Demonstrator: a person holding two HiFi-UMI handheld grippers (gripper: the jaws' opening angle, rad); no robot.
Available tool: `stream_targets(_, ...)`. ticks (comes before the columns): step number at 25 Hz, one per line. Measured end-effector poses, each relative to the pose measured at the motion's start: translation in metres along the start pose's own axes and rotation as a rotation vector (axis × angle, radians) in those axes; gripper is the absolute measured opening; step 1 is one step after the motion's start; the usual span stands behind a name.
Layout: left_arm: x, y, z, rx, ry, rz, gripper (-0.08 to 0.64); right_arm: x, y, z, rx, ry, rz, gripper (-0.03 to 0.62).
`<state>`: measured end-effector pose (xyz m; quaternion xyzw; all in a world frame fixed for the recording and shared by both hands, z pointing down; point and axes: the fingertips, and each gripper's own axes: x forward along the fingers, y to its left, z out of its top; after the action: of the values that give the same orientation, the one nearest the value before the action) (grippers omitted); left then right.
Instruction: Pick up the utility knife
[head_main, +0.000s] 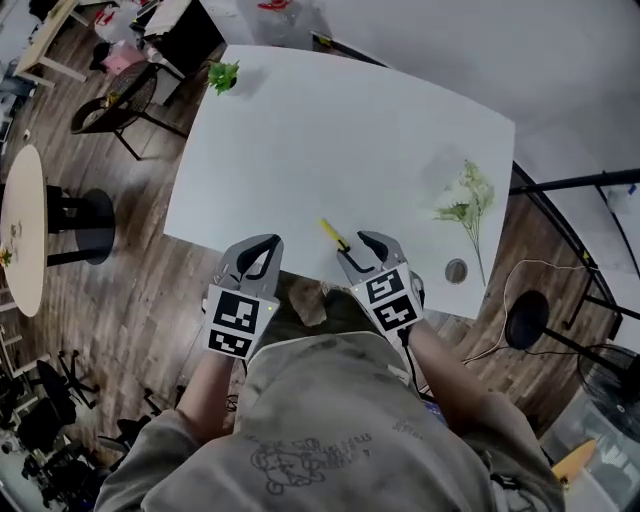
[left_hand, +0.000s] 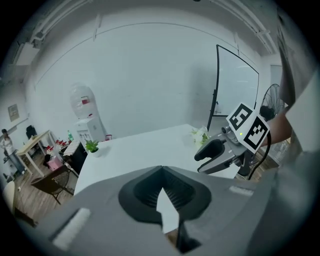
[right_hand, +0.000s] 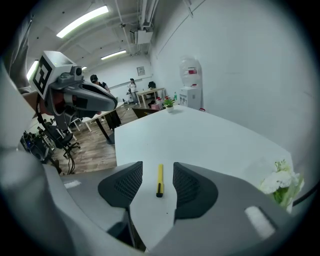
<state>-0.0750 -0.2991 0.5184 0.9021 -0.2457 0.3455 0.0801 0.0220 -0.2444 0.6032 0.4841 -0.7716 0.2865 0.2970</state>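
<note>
The utility knife (head_main: 334, 235) is a slim yellow one with a black end, lying flat on the white table (head_main: 330, 140) close to its near edge. My right gripper (head_main: 362, 250) hovers just behind it, open. In the right gripper view the knife (right_hand: 159, 180) lies on the table between and just beyond the two dark pads (right_hand: 125, 185), untouched. My left gripper (head_main: 262, 248) hangs at the table's near edge, left of the knife, jaws together and holding nothing. Its tips (left_hand: 161, 170) meet in the left gripper view, where the right gripper (left_hand: 216, 150) shows at right.
A small green potted plant (head_main: 224, 75) stands at the table's far left corner. White flowers on a stem (head_main: 467, 203) lie at the right, with a small round disc (head_main: 456, 271) near the right front edge. Chairs, another table (head_main: 22, 230) and a fan surround the table.
</note>
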Motion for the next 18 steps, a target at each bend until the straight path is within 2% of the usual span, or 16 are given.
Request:
stream_targets(5,0.029,0.006,-0.013,0.023,0.033,-0.089,0.002,0.027,-0.005,-0.015,0.024,0.050,-0.026,0.216)
stream_targets(13,0.066,0.031,-0.023,0.117,0.082,-0.220,0.002,0.060,-0.003,-0.041,0.144,0.136,-0.107,0.211)
stream_targets(18,0.083,0.036,-0.036,0.184,0.128,-0.337,0.002,0.077,-0.003,-0.055,0.220,0.206,-0.185,0.198)
